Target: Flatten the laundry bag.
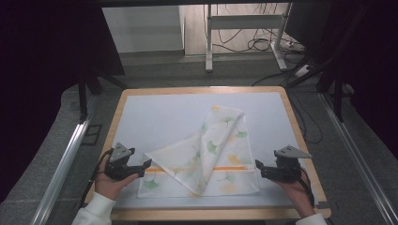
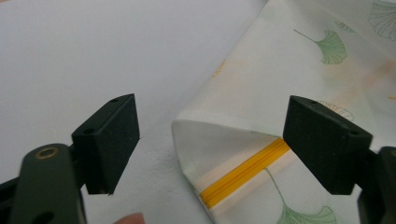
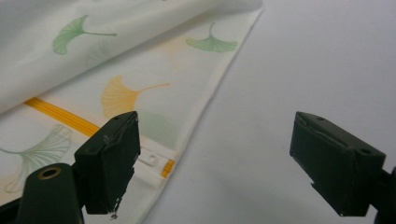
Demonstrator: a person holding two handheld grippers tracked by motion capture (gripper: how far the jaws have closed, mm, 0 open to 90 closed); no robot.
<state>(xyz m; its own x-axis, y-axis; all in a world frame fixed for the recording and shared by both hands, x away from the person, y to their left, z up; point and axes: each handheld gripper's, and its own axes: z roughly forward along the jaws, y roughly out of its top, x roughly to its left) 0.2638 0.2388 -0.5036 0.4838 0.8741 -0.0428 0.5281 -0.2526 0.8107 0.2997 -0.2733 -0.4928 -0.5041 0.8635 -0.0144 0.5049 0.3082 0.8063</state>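
A white cloth (image 1: 206, 154) printed with green and yellow ginkgo leaves and an orange stripe lies partly folded on the white table top (image 1: 155, 117). My left gripper (image 1: 148, 165) is open at the cloth's left corner; in the left gripper view that folded corner (image 2: 224, 154) sits between the jaws, untouched. My right gripper (image 1: 258, 168) is open at the cloth's right edge. In the right gripper view the cloth's edge (image 3: 187, 116) with the orange stripe lies by the left jaw, and bare table shows between the jaws of my right gripper (image 3: 215, 158).
The table has a wooden rim (image 1: 300, 136). Beyond it are a grey floor, a metal table frame (image 1: 209, 42) and loose cables (image 1: 263, 44). Metal rails (image 1: 65, 159) run along both sides.
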